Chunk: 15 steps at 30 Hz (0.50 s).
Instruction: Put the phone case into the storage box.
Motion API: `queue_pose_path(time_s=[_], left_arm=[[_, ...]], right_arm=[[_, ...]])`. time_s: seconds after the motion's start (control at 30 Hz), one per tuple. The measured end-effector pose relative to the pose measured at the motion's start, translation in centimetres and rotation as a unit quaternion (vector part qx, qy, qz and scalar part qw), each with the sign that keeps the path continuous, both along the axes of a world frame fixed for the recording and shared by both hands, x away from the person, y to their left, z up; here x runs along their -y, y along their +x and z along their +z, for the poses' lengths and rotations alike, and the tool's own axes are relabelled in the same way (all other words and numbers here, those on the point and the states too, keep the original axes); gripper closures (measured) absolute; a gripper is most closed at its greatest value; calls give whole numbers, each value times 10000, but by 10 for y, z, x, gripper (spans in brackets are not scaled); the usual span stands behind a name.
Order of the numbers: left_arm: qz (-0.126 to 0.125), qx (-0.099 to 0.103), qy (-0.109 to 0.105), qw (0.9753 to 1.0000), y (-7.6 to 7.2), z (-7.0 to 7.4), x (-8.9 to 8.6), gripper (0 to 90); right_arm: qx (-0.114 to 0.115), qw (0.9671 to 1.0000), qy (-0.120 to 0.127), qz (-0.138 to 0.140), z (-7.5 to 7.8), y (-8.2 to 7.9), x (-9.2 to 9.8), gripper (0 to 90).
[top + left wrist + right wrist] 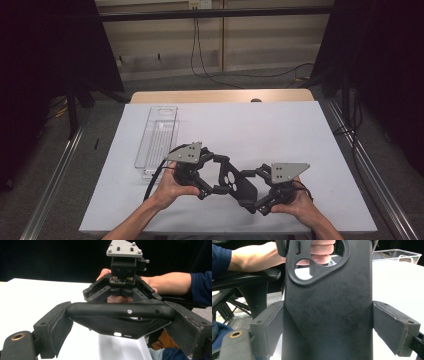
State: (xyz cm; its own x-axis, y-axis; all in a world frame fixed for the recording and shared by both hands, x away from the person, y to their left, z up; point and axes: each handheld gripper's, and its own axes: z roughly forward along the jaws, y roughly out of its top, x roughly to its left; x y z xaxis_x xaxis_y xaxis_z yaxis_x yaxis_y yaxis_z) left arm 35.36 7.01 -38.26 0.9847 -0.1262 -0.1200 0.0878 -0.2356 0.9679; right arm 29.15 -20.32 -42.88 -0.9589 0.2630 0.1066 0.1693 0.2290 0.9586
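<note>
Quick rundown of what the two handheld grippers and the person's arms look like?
Both the left gripper and right gripper are black, with a grey three-cornered plate on top, exposed black gears and dark padded jaws. A black cable trails from the left one. Forearms are bare; dark blue sleeves reach the elbows.

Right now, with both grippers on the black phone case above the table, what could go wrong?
1. The black rubbery phone case hangs in the air between the left gripper and right gripper; if either lets go, it may drop to the white table sheet.
2. Pulling the grippers apart could twist or stretch the soft case.
</note>
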Motion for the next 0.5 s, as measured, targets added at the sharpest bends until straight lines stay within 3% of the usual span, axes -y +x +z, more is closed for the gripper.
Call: queue_pose_path(time_s=[0.33,0.5], left_arm=[[-74,91,51,9999,-1,1,0,117],[-128,-23,3,9999,0,2,-2,113]], right_arm=[[-74,9999,8,84,-1,0,-1,143],[-100,9999,49,117,-1,0,-2,144]])
